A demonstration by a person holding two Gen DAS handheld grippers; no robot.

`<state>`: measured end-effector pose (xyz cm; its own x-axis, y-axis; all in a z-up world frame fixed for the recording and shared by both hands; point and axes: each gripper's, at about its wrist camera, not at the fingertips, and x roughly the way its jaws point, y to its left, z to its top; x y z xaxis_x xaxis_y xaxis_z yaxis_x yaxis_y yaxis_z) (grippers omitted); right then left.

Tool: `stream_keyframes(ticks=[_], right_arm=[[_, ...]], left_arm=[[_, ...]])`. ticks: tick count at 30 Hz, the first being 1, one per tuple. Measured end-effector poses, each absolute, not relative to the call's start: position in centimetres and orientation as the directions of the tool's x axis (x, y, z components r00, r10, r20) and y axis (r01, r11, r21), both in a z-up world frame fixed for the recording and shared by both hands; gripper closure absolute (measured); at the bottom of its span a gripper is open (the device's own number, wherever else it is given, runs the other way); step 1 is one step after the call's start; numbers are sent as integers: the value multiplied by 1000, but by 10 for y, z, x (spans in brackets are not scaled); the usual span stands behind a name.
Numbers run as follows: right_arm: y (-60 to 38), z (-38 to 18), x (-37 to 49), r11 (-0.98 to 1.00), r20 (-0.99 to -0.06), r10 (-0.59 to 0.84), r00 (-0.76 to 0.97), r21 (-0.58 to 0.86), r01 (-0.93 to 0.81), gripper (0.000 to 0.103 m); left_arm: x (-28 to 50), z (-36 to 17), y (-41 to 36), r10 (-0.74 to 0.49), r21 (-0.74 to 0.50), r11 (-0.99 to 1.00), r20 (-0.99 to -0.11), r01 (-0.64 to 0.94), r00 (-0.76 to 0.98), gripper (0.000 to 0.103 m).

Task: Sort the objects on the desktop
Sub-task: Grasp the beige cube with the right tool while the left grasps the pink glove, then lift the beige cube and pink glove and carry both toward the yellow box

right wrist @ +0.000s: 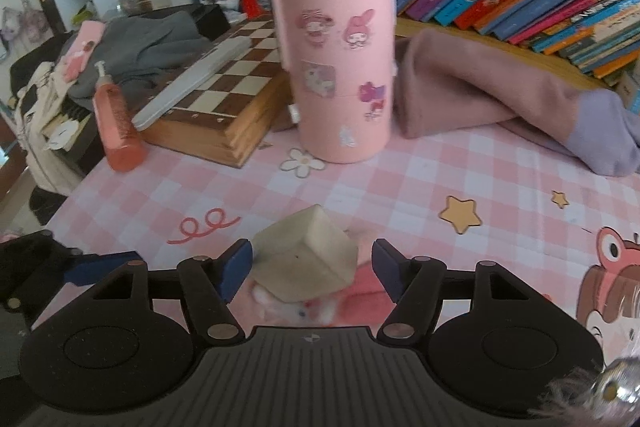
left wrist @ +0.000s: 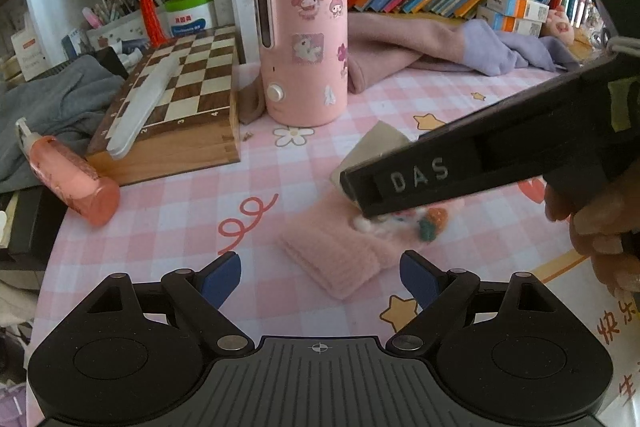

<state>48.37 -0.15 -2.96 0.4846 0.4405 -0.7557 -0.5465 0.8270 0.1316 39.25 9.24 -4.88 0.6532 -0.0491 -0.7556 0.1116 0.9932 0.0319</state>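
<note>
Lining up my right gripper (right wrist: 312, 269) on the cream block (right wrist: 306, 259)

Its jaws stand apart with the block between them, pads not pressing; I centre before closing. The left gripper (left wrist: 320, 275) gapes empty, the pink knitted cloth (left wrist: 340, 251) just ahead.

"das" on the right hand-held gripper (left wrist: 416, 179)

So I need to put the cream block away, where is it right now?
In the right wrist view the cream block lies low and central on the pink fuzzy cloth, between the open right tongs, in front of the pink canister.
</note>
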Motion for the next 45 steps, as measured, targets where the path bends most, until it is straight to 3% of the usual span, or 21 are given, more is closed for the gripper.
stream_keyframes(ticks=[9,12,15,20,30,32,33,35,37,39,45], right_arm=[[-1,-45,491,837,-793,416,445,143,-529,39],[-4,-48,491,843,-797,403,449,133,-521,51],[-13,-40,487,850,-766,417,489,139,-507,56],[-40,-18,477,897,-709,366,603,94,-432,56],[-83,-15,461,943,-733,293,614,114,-313,56],[-85,-15,457,946,-734,287,615,115,-304,56],[-86,-15,455,947,-735,286,615,117,-300,56],[-86,-16,452,948,-737,284,613,121,-294,56],[-87,-16,448,948,-738,286,611,125,-293,56],[-89,-16,443,948,-738,286,611,125,-293,56],[-89,-15,434,948,-736,289,613,130,-290,56]], left_arm=[[395,-50,94,-36,35,995,-760,96,649,14],[398,-50,93,-41,31,995,-758,98,651,14],[402,-52,90,-48,32,993,-754,110,655,14],[415,-58,86,-50,28,994,-752,108,657,14],[431,-73,89,-102,-58,994,-777,91,622,16],[429,-72,90,-98,-63,995,-770,78,630,24],[429,-71,90,-92,-56,996,-765,77,637,36],[427,-69,92,-90,-65,996,-761,63,643,48],[425,-67,95,-106,-92,994,-759,55,642,71],[421,-63,93,-122,-103,992,-755,67,644,81],[400,-40,93,-133,-124,990,-699,64,703,84]])
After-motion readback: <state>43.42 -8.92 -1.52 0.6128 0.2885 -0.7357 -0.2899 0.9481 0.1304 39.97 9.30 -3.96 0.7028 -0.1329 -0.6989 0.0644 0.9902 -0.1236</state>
